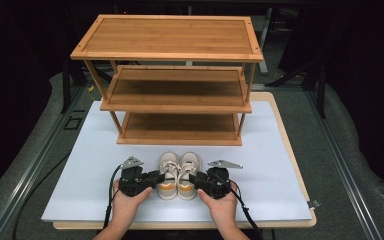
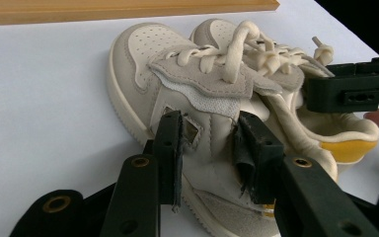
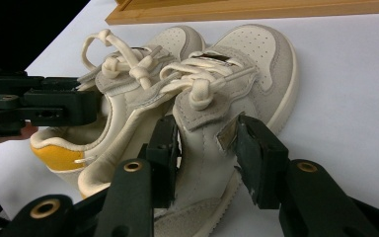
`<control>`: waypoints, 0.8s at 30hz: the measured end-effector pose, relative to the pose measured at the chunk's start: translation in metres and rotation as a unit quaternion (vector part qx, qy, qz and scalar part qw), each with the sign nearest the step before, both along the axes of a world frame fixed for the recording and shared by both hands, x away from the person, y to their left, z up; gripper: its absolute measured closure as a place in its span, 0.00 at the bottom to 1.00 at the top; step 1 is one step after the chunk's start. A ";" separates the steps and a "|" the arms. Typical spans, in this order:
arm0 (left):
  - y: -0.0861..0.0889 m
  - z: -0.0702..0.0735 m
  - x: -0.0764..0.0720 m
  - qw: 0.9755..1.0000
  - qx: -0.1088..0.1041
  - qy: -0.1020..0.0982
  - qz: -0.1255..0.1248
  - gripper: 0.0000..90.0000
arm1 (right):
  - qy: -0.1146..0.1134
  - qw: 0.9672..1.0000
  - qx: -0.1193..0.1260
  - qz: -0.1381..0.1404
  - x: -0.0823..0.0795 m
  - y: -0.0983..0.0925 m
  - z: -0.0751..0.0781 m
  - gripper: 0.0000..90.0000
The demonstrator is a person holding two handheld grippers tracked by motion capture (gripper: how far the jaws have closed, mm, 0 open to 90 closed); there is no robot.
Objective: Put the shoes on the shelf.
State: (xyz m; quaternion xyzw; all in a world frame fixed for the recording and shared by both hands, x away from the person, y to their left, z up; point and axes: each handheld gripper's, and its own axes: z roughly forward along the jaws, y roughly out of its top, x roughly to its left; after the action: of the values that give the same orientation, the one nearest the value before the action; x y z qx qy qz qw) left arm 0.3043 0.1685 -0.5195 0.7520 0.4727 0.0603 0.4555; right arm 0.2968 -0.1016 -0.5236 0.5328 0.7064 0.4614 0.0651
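shoes: pair of small cream leather sneakers with yellow heels [image 1: 178, 175], on the white board [image 1: 90, 170] before the bamboo rack [image 1: 177, 87].
handling: light, soft uppers (laces snag).
hold: firm sidewalls.
left gripper [image 2: 209, 148]: jaws straddle the left shoe, contact unclear.
right gripper [image 3: 205, 148]: same on the right shoe.

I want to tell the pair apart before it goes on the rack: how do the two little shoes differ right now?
The left shoe lies on the person's left, and the left claw straddles its outer side. The right shoe lies on the right, with the right claw at its outer side. Otherwise they match: both are cream with knotted laces and yellow heels, stand upright side by side, and point their toes at the wooden rack.
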 end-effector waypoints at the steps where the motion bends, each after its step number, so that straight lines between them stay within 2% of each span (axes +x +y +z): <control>1: 0.001 -0.001 0.001 1.000 -0.009 0.004 0.001 0.72 | 0.001 1.000 0.004 0.002 0.000 -0.001 -0.001 0.68; 8: 0.002 -0.001 0.002 1.000 -0.010 0.001 -0.001 0.71 | 0.001 1.000 0.002 -0.002 0.000 0.000 0.000 0.67; 12: 0.006 -0.003 0.002 1.000 -0.024 0.003 -0.004 0.69 | -0.004 1.000 -0.001 -0.001 0.001 -0.001 -0.001 0.67; 13: 0.009 -0.005 0.002 0.999 -0.034 0.004 -0.003 0.68 | -0.003 1.000 0.004 0.003 0.001 -0.003 -0.002 0.66; 19: 0.011 -0.009 -0.003 0.998 -0.057 -0.002 0.005 0.65 | -0.023 1.000 0.011 0.001 -0.005 -0.005 -0.002 0.65; 21: 0.012 -0.009 -0.008 0.998 -0.060 -0.015 0.016 0.62 | -0.026 1.000 0.014 0.000 -0.008 -0.005 -0.002 0.64; 22: 0.012 -0.009 -0.008 0.998 -0.060 -0.015 0.016 0.60 | -0.026 1.000 0.014 0.000 -0.008 -0.005 -0.002 0.64; 23: 0.012 -0.010 -0.011 0.997 -0.061 -0.027 0.028 0.58 | -0.032 0.999 0.016 -0.002 -0.011 -0.005 -0.002 0.63; 24: 0.012 -0.010 -0.011 0.997 -0.061 -0.027 0.028 0.58 | -0.032 0.999 0.016 -0.002 -0.011 -0.005 -0.002 0.63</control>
State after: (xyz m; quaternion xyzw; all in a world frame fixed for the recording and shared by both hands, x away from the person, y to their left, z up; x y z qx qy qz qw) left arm 0.2929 0.1806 -0.5299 0.7075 0.4838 0.0642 0.5111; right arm 0.2861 -0.1070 -0.5260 0.5201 0.6954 0.4893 0.0802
